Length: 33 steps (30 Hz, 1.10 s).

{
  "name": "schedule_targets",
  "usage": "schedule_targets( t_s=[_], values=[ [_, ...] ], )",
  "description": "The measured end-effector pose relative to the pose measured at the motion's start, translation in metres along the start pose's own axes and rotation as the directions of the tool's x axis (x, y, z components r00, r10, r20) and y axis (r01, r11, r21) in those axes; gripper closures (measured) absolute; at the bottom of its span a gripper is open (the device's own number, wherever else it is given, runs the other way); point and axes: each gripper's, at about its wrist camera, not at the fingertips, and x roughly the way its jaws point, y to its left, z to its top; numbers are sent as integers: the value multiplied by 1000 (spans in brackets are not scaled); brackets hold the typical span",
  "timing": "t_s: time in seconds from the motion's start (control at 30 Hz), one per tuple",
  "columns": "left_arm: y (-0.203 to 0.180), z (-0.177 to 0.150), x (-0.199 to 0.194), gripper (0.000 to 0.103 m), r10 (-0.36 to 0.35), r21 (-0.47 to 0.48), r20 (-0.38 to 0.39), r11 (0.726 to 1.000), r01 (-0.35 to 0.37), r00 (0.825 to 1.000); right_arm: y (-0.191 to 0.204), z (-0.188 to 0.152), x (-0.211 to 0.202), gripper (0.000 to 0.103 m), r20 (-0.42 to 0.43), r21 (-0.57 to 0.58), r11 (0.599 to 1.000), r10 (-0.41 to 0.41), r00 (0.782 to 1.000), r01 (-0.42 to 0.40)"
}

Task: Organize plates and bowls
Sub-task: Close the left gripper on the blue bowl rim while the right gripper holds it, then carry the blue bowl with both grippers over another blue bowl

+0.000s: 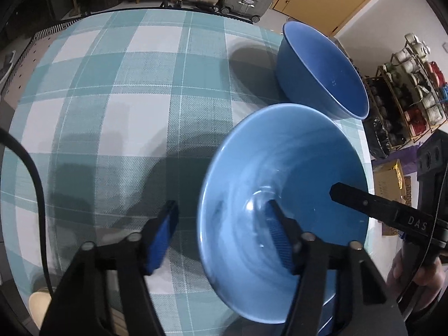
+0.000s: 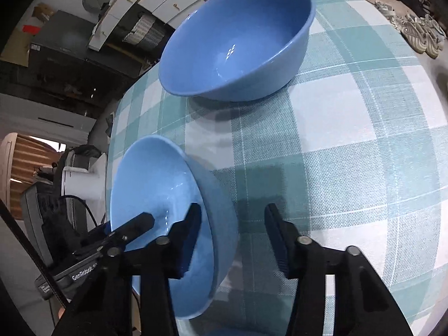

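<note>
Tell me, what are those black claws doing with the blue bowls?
A person is tidying bowls with a gripper in each hand. Both grippers straddle the rim of the near bowl from opposite sides, one finger inside and one outside: the left gripper and the right gripper. Neither pair of pads is pressing on the rim yet. A darker bowl sits untouched farther back on the checked tablecloth.

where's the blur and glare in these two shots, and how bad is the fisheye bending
Left wrist view: the near light blue bowl is smeared by motion blur, while the darker blue bowl and the checked tablecloth stay sharp. Right wrist view: small dotted lamp glare sits inside the darker bowl. Both views bulge the cloth's straight lines into curves, with dark corners.
</note>
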Motion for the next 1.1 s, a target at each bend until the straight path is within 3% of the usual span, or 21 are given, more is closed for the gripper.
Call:
schedule_targets(
  t_s=[0.1, 0.2, 0.27, 0.33, 0.47, 0.73, 1.1],
  values=[
    [0, 0, 2, 48, 8, 7, -13, 1000, -8, 1000, 2, 0, 1, 74, 2, -14, 1000, -6, 1000, 6],
    [7, 2, 2, 68, 7, -29, -8, 1000, -7, 1000, 5, -1, 4, 81, -1, -28, 999, -28, 1000, 28],
    [10, 1, 2, 73, -18, -43, -14, 999, 17, 1000, 7, -1, 3, 82, 4, -35, 998, -45, 999, 45],
    [10, 0, 4, 87, -26, -42, -30, 999, 24, 999, 10, -2, 4, 84, -2, -50, 997, -62, 998, 62],
    [17, -1, 0, 88, -48, -82, -9, 996, 47, 999, 17, -3, 2, 93, 17, -71, 995, -62, 998, 63],
    [6, -6, -9, 92, -42, -25, 12, 999, 42, 999, 19, -6, -5, 95, 56, -75, 994, -77, 995, 82],
    [4, -6, -17, 94, -38, -21, 14, 999, 39, 999, 19, -6, -13, 95, 59, -44, 995, -83, 995, 86]
  ],
)
